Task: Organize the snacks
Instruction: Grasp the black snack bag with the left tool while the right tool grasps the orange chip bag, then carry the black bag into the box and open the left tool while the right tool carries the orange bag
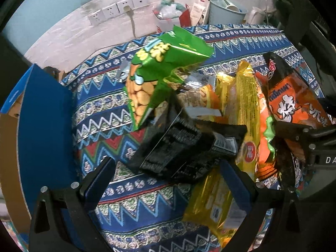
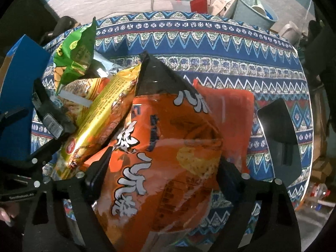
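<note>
- The right tool [image 2: 156, 178] straddles the orange snack bag [image 2: 168, 147] at lower centre of its view. The pads flank the bag closely, but I cannot tell whether they press it yet.
- The left tool [image 1: 166, 180] stands released, low in its view, with the black packet [image 1: 178, 147] just above its fingers, probably lined up for a grab.
- The green bag [image 1: 159, 71] and yellow packet [image 1: 245, 109] lean together in a loose pile at mid-frame.
- A blue box [image 1: 42, 115] waits at the left edge, likely the destination.
- The tabletop [image 2: 210, 42] wears a patterned blue cloth.
- Wall sockets [image 1: 117, 10] and a pale bucket [image 2: 252, 10] sit behind, along the top.
</note>
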Available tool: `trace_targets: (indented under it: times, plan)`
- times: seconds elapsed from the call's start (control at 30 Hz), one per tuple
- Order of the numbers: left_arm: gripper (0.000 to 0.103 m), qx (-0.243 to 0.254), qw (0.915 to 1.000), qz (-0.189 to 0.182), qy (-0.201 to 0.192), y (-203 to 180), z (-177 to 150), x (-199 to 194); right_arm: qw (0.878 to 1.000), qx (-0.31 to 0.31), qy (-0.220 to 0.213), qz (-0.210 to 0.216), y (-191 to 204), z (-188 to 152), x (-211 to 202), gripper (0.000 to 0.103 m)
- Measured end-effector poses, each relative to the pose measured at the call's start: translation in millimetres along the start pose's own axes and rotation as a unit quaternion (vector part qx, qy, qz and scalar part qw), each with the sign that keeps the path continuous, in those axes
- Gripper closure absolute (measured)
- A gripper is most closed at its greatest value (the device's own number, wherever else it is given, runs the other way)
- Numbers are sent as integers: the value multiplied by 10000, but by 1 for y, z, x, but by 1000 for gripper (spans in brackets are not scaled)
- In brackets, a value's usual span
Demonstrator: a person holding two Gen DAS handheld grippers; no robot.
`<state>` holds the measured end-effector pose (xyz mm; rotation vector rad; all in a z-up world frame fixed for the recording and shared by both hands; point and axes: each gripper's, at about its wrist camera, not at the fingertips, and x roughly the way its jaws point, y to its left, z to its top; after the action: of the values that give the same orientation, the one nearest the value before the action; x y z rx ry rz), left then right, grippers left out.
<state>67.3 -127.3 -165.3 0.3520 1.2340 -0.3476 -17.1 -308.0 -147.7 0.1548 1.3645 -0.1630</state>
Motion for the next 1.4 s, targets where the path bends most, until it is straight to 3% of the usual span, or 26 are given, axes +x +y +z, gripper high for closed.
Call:
trace_targets:
  times: [0.17, 0.2, 0.43, 0.5, 0.57, 0.63, 1.03, 1.4]
  plan:
    - [2, 186, 9998, 82, 2, -9, 9, 11, 9998, -115, -159, 80, -8, 0, -4, 30]
    - [2, 182, 9998, 50, -2, -10, 11, 12, 9996, -132, -199, 117, -11, 1, -6, 37]
    - [2, -74, 9996, -243, 124, -4, 20, 22, 9989, -109, -414, 203, -22, 1, -14, 39]
    - [18, -147, 9991, -377, 115, -2, 19, 23, 9987, -137, -462, 166, -25, 2, -16, 40]
    - [62, -155, 9988, -394, 248, -1, 18, 26, 9986, -149, -494, 139, -24, 2, -17, 40]
    - [74, -187, 9987, -384, 293, 3, 15, 28, 9984, -151, -532, 121, -21, 1, -19, 40]
    - [79, -515, 9965, -639, -157, 26, 11, -18, 9952, -269, -933, 95, -8, 5, -45, 40]
    - [79, -633, 9942, -530, -694, 52, -6, -84, 9898, -400, -1352, 202, 20, 13, -80, 40]
